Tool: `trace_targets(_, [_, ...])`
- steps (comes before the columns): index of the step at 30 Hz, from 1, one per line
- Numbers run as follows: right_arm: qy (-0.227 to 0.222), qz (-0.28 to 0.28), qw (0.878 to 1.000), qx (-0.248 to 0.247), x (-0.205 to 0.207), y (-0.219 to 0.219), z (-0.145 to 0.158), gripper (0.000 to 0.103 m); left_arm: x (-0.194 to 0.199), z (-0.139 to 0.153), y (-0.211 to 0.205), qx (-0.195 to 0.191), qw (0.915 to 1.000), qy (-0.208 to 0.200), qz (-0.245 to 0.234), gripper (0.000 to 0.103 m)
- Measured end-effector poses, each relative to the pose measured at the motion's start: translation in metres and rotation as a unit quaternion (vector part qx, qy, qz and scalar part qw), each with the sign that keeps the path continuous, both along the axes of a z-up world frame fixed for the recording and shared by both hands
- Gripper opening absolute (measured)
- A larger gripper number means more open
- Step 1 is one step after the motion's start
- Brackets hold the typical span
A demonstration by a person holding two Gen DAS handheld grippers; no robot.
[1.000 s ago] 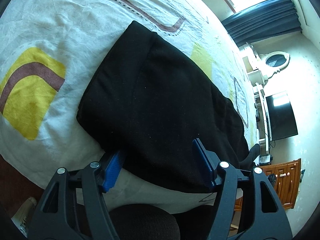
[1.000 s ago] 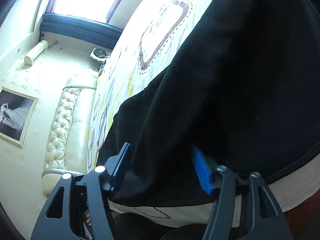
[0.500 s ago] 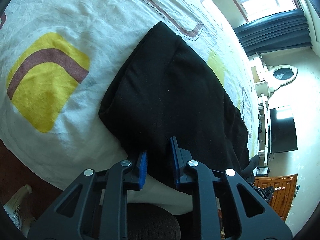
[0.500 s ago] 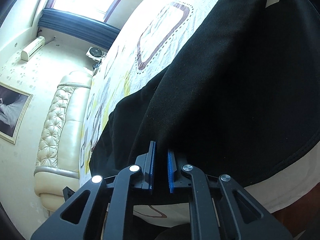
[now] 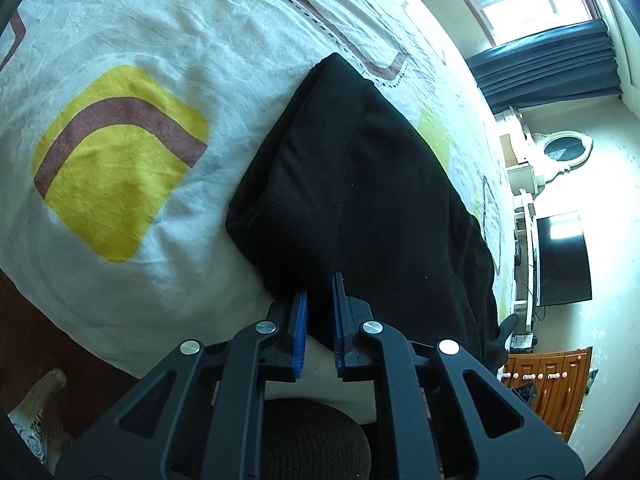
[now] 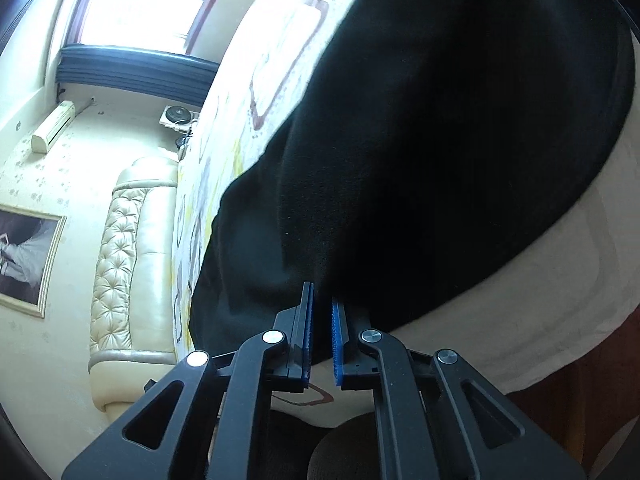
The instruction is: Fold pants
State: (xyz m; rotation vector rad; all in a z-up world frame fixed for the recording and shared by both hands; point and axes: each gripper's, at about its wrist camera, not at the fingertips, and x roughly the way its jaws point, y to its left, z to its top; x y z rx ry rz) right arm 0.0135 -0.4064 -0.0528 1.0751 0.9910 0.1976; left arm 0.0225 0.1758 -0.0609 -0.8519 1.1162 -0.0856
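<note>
Left wrist view: the left gripper is clamped on the near edge of the black pants, blue pads pinching cloth so the hem can be lifted for a fold. The right gripper likewise pinches the same edge farther along. The pants lie partly folded on the patterned bedsheet, near the mattress edge. Both tools reach in low, angled forward across the bed.

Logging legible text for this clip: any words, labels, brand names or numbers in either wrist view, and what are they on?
None can be read.
Black pants: no tag or print showing.
Bedsheet: shapes only, no lettering.
TV: screen dark, no logo legible.
Framed picture: an image, no caption visible.
Wall air conditioner: too small to read any badge.
</note>
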Motion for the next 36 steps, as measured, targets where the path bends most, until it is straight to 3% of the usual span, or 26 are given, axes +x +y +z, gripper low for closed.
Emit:
trace_targets(1, [0.006, -0.006, 1.0, 0.018, -0.002, 0.0, -0.005, 0.014, 0.0, 0.0, 0.0, -0.002, 1.0, -0.001, -0.001, 0.01])
trace_targets(4, [-0.007, -0.016, 0.999, 0.047, -0.004, 0.006, -0.003, 0.034, 0.001, 0.002, -0.005, 0.001, 1.0, -0.004, -0.005, 0.01])
trace_targets(8, [-0.023, 0.037, 0.998, 0.046, 0.003, 0.045, 0.009, 0.047, 0.008, 0.004, -0.013, 0.004, 1.0, -0.001, -0.009, 0.018])
trace_targets(12, [-0.007, 0.08, 0.993, 0.082, 0.014, 0.086, -0.002, 0.047, 0.012, 0.002, -0.018, -0.006, 1.0, 0.007, 0.001, 0.019])
trace_targets(16, [-0.016, 0.097, 0.992, 0.081, 0.026, 0.116, -0.005, 0.047, 0.013, 0.002, -0.019, -0.002, 1.0, 0.01, 0.0, 0.018])
trace_targets(18, [-0.022, 0.093, 0.993, 0.066, 0.031, 0.125, -0.004, 0.035, 0.013, 0.002, -0.016, -0.008, 0.9999, 0.013, 0.007, 0.011])
trace_targets(19, [-0.021, 0.103, 0.993, 0.053, 0.031, 0.129, -0.002, 0.016, 0.012, 0.003, -0.014, -0.013, 0.9998, 0.01, 0.011, 0.01])
trace_targets(20, [-0.022, 0.108, 0.993, 0.043, 0.032, 0.133, 0.0, 0.013, 0.011, 0.004, -0.011, -0.016, 0.9998, 0.007, 0.014, 0.008])
trace_targets(26, [-0.064, 0.121, 0.991, 0.003, 0.011, 0.138, 0.031, 0.013, 0.004, 0.028, -0.009, -0.004, 0.9994, -0.032, 0.011, 0.008])
trace_targets(30, [-0.017, 0.125, 0.992, -0.01, 0.01, 0.135, 0.005, 0.012, 0.003, 0.012, -0.008, 0.013, 0.9999, -0.004, 0.001, 0.008])
trace_targets(33, [-0.007, 0.119, 0.993, 0.009, 0.009, 0.128, -0.009, 0.012, 0.001, -0.003, 0.004, -0.033, 0.9994, 0.003, 0.009, 0.01])
trace_targets(36, [-0.005, 0.116, 0.993, 0.034, 0.006, 0.119, -0.001, 0.02, -0.002, -0.002, 0.008, -0.044, 0.999, -0.002, 0.0, 0.012])
